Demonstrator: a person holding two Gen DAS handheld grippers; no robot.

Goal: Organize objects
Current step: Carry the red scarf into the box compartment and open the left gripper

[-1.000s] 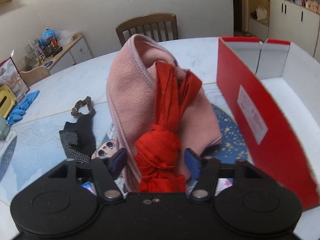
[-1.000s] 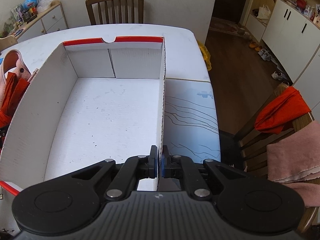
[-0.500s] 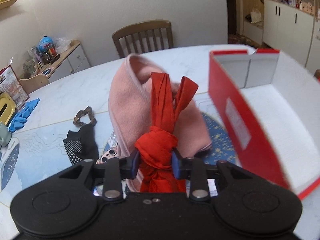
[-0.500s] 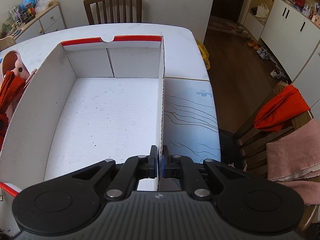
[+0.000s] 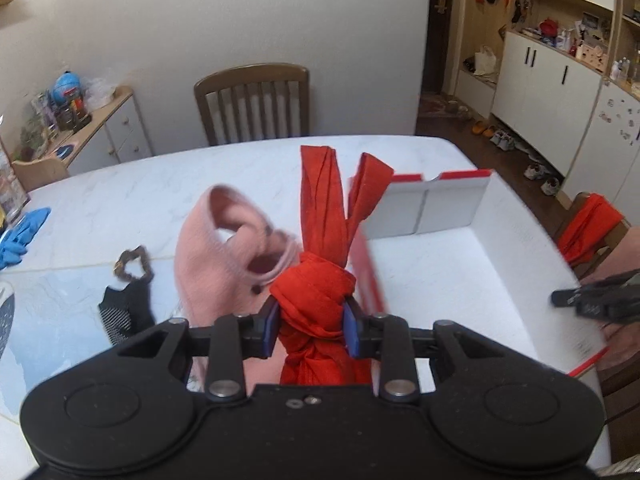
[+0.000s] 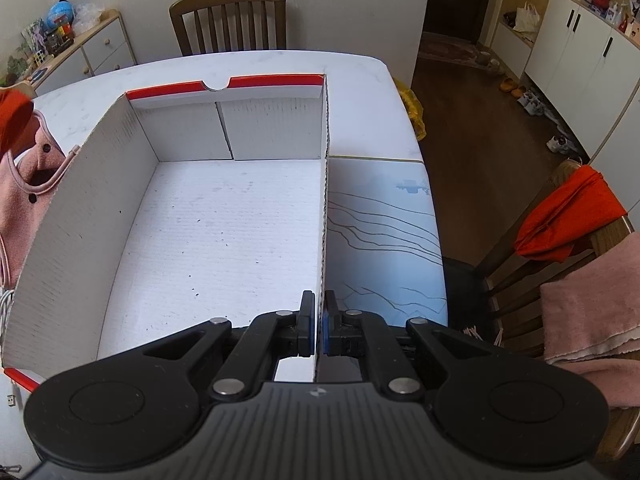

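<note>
Knotted red scarf (image 5: 312,300) sits clamped in my left gripper (image 5: 310,322), lifted just left of the cardboard box (image 6: 224,216); my right gripper (image 6: 319,322) pinches its wall. Next, swing rightward and release inside.

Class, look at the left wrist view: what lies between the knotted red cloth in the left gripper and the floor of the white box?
The box's red-faced side wall stands between the red cloth, clamped in the left gripper, and the bare box floor. The left wrist view shows it.
</note>
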